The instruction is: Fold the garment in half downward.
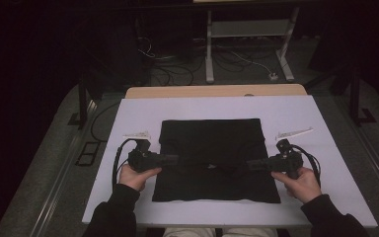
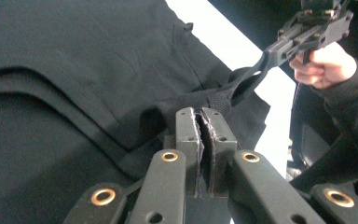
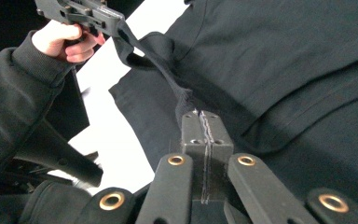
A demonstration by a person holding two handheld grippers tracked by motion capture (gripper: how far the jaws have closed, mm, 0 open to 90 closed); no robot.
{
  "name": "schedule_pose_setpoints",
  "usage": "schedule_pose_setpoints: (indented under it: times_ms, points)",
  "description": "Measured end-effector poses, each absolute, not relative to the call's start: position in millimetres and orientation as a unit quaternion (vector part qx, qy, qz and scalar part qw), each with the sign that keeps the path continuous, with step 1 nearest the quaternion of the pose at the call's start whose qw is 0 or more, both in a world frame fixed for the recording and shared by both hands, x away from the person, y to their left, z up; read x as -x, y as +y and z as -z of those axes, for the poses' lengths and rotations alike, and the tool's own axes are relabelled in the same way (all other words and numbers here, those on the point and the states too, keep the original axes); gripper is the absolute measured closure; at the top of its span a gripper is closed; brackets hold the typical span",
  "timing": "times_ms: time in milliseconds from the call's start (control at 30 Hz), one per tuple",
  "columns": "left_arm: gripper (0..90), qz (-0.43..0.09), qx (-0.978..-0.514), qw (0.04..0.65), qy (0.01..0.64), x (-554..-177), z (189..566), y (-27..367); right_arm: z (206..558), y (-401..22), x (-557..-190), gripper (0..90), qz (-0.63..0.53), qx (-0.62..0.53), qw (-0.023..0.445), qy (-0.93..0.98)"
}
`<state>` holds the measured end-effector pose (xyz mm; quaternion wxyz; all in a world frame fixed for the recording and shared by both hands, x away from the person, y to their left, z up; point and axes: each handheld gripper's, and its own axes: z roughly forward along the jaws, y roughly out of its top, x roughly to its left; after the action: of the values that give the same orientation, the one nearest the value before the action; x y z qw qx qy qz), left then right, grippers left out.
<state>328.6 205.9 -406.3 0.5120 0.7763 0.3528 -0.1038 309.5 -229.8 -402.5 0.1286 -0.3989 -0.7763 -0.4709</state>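
Black garment (image 1: 212,158) lies flat mid-table on the white board (image 1: 296,113), mostly squared up. Your left gripper (image 1: 173,159) and right gripper (image 1: 250,165) are both clamped on its raised fold. Fold started, I'd say; carry-over and laying flat remain.

Left hand-held gripper (image 1: 173,159): held level in the left hand (image 1: 137,177), pointing inward to the right, jaws pressed together. Right hand-held gripper (image 1: 250,165): held level in the right hand (image 1: 300,182), pointing inward to the left, jaws pressed together. Forearms: dark-sleeved, entering from below, set well apart.
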Motion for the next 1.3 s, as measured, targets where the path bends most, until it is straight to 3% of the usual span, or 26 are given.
schedule_pose_setpoints:
  times_ms: [1300]
  points:
    - [84.0, 0.161, -0.82, 0.444, 0.324, -293.4, 422.5, 203.6, 426.4, -203.6, -280.5, 88.2, 0.414, 0.329, 0.21, -0.822]
